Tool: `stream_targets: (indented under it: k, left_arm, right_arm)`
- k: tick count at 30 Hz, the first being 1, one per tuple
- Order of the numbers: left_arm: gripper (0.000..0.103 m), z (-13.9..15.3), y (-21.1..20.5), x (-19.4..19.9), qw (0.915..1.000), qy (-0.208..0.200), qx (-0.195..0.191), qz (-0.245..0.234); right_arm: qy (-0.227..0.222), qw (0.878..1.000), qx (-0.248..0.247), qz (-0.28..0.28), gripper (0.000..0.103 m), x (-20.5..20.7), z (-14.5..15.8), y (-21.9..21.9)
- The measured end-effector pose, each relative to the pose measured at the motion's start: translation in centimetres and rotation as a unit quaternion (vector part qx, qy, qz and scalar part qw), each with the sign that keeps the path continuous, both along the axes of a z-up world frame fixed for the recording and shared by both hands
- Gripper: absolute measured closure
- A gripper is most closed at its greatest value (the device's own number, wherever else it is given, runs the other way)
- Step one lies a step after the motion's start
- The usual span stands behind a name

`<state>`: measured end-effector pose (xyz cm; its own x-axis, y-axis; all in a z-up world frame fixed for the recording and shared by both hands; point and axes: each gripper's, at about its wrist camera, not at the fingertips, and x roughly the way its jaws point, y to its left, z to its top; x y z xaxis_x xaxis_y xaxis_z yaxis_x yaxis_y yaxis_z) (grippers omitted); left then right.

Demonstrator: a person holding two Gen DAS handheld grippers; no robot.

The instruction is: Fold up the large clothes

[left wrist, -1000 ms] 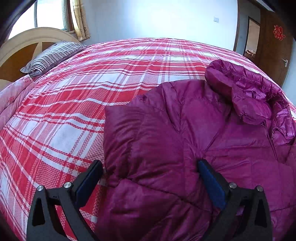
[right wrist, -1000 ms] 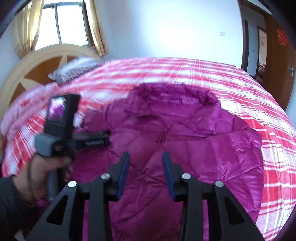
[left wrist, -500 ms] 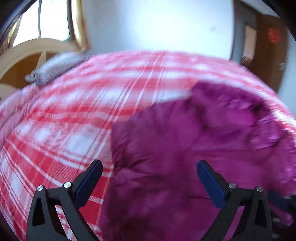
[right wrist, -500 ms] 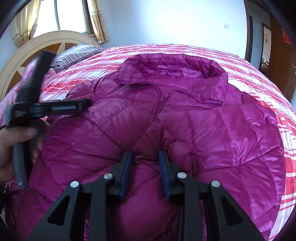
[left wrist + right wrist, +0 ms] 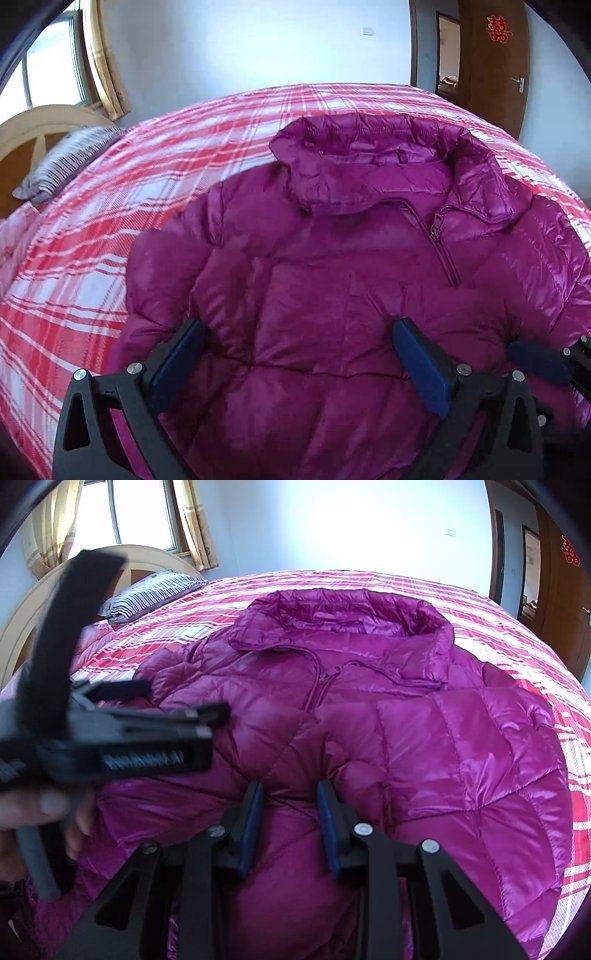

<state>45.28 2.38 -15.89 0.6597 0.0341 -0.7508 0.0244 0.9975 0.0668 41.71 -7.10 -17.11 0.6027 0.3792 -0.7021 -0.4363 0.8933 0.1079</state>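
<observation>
A magenta puffer jacket [image 5: 351, 266] lies face up on the bed, collar far, zipper partly open; it also shows in the right wrist view [image 5: 369, 709]. My left gripper [image 5: 299, 354] is wide open, low over the jacket's lower front. My right gripper [image 5: 290, 805] stands narrowly open with jacket fabric bulging between its pads; I cannot tell whether it pinches it. The right gripper's finger [image 5: 535, 360] shows at the left view's right edge. The left gripper's body [image 5: 110, 738], held by a hand, fills the right view's left side.
A red and white plaid bedspread [image 5: 166, 192] covers the bed. A striped pillow [image 5: 70, 162] lies by the wooden headboard [image 5: 22, 627] at far left. A brown door [image 5: 491, 74] stands at the far right, a window [image 5: 122, 513] at the left.
My left gripper has swung right, from the jacket's left sleeve to over its front. My right gripper has dropped low onto the jacket, its jaws about as narrow as before.
</observation>
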Motion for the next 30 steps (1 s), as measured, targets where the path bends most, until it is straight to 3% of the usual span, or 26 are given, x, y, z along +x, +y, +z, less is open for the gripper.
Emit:
stream_targets:
  k: [18, 30]
  left_arm:
    - [0.001, -1.3, -0.1, 0.7, 1.0, 0.006, -0.003, 0.007]
    - [0.001, -1.3, 0.1, 0.8, 0.9999, 0.009, -0.006, 0.006]
  right_arm:
    - [0.005, 1.0, -0.017, 0.015, 0.069, 0.3, 0.0, 0.2]
    - [-0.018, 0.998, -0.064, 0.014, 0.069, -0.2, -0.2, 1.2]
